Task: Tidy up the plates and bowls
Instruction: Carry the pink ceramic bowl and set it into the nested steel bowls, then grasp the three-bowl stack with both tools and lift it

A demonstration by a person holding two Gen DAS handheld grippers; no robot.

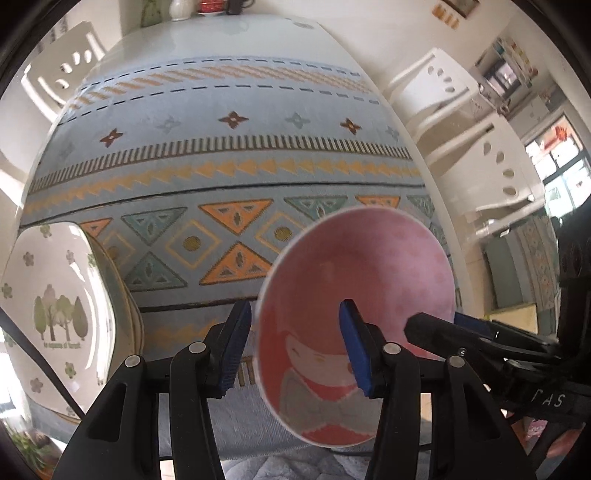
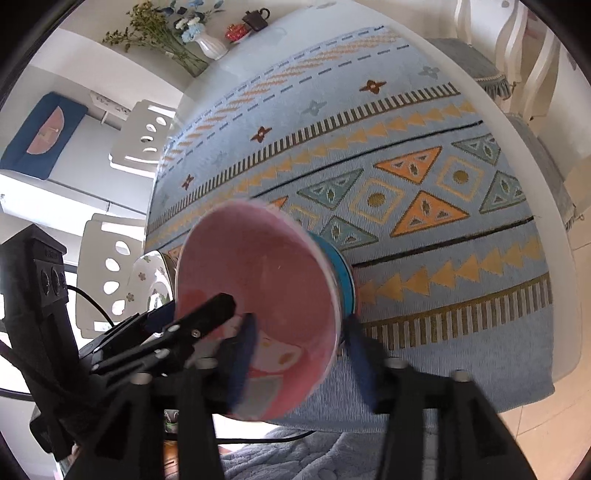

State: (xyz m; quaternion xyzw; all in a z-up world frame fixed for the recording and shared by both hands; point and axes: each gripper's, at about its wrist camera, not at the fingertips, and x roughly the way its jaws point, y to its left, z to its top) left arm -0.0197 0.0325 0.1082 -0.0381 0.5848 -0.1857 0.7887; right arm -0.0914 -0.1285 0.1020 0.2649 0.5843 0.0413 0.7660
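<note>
A pink bowl [image 1: 354, 266] with a cartoon girl inside is tilted up above the table's near edge. My left gripper [image 1: 295, 349] straddles its left rim, one blue pad outside and one inside, with a visible gap at the rim. My right gripper [image 2: 301, 363] straddles the bowl's [image 2: 258, 273] right rim the same way; the view is blurred. In the left wrist view the right gripper's fingers [image 1: 436, 325] reach in at the bowl's right side. A stack of white square plates with a tree print [image 1: 62, 310] sits at the left on the table.
The table carries a light blue patterned cloth [image 1: 236, 166]. White chairs [image 1: 461, 122] stand on both sides. A white vase of flowers [image 2: 210, 44], a red cup and a dark teapot [image 2: 255, 18] stand at the far end. The plates show in the right wrist view [image 2: 151, 277].
</note>
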